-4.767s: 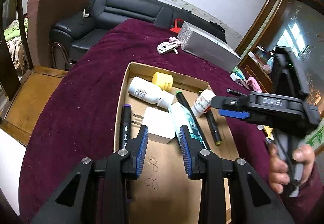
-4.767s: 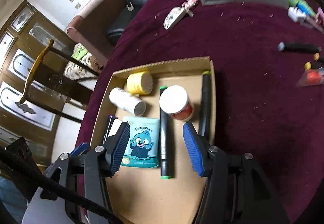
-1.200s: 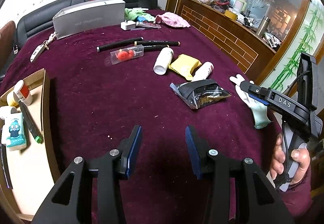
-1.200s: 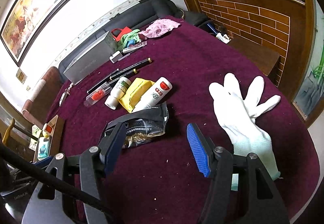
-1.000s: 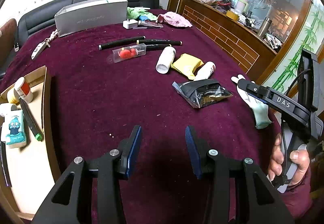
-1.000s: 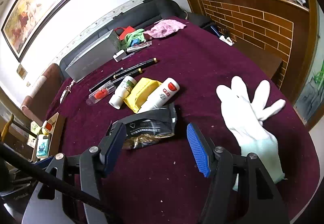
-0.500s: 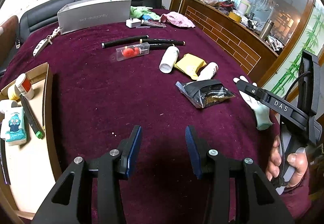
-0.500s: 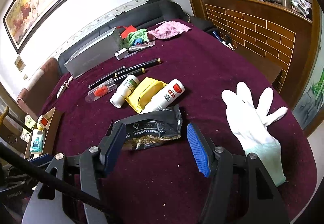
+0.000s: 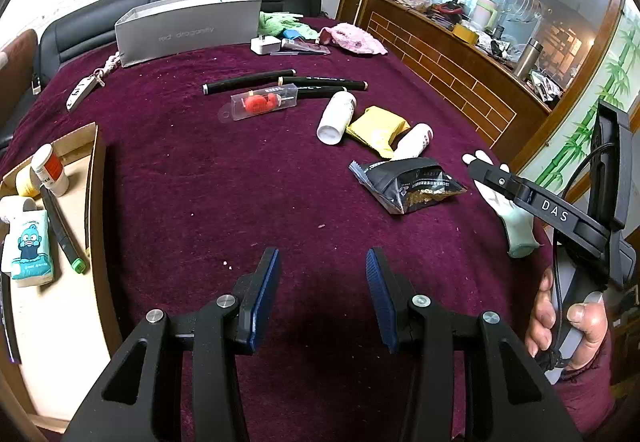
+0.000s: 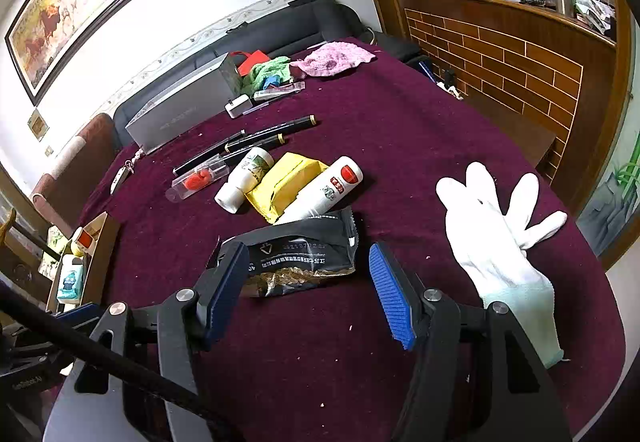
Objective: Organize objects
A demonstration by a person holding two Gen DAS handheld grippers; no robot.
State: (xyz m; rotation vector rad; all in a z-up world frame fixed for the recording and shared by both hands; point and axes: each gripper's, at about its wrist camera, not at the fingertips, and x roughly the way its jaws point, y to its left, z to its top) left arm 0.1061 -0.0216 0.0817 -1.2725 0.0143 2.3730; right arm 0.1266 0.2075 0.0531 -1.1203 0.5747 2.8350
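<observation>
A cardboard box [image 9: 95, 178] at the table's left edge holds several small items: bottles, a marker, a blue-faced tissue pack [image 9: 30, 246]. Loose on the maroon cloth lie a black snack pouch [image 9: 408, 184] [image 10: 300, 254], a yellow packet [image 9: 378, 128] [image 10: 290, 180], two white bottles [image 9: 336, 116] [image 10: 324, 190], black markers [image 9: 248, 81] and a clear case with red pieces [image 9: 260, 104]. My left gripper [image 9: 322, 272] hangs open over bare cloth. My right gripper [image 10: 306, 278] is open just short of the pouch, touching nothing.
A white glove [image 10: 496, 238] lies flat at the right near the table's edge. A grey box [image 9: 186, 26], keys [image 9: 82, 92], a charger and cloths sit at the far side. A brick-fronted counter [image 10: 500, 54] stands beyond on the right.
Since several seconds ago both grippers have left the box and swung to the loose items on the right. Over the last second the views drifted only slightly.
</observation>
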